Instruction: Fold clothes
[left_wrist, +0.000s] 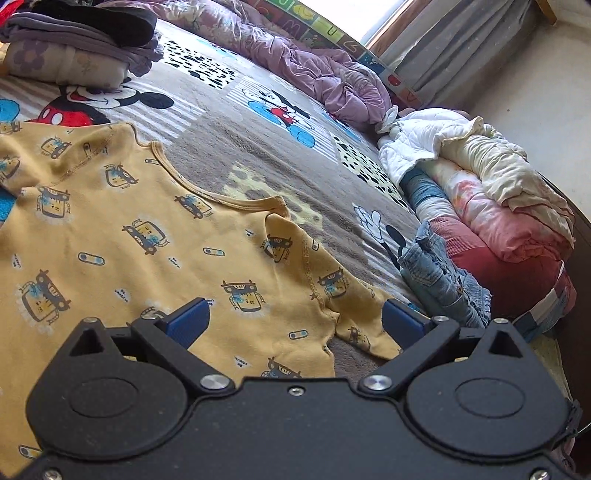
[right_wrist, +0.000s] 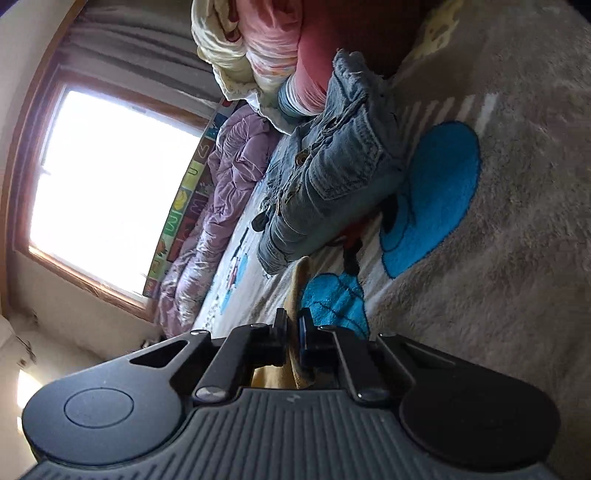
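The yellow shirt (left_wrist: 122, 236) is seen spread flat on the blanket (left_wrist: 221, 122) covering the bed, collar toward the far side and printed front up. Its long axis is judged to run from the near-left of the left wrist view up toward the collar. One short sleeve (left_wrist: 332, 291) is laid out toward the side of the bed where the folded denim garment (left_wrist: 443, 280) sits.

The left gripper (left_wrist: 295, 321) is held spread wide, nothing between its blue pads (left_wrist: 188, 321). It hovers just above the shirt at the armpit seam, so that the sleeve lies ahead of and between the jaws. Contact with the cloth cannot be told.

The right gripper (right_wrist: 293, 328) is clamped on a fold of yellow fabric, taken to be an edge of the same shirt, which stands up between the fingers. The denim garment (right_wrist: 325, 173) lies beyond it on the blanket (right_wrist: 517, 258), apart from the pinched cloth.

Judgement: the left gripper is the nearer to the sleeve. The coming fold is expected to turn on that sleeve being carried inward across the shirt's long axis.
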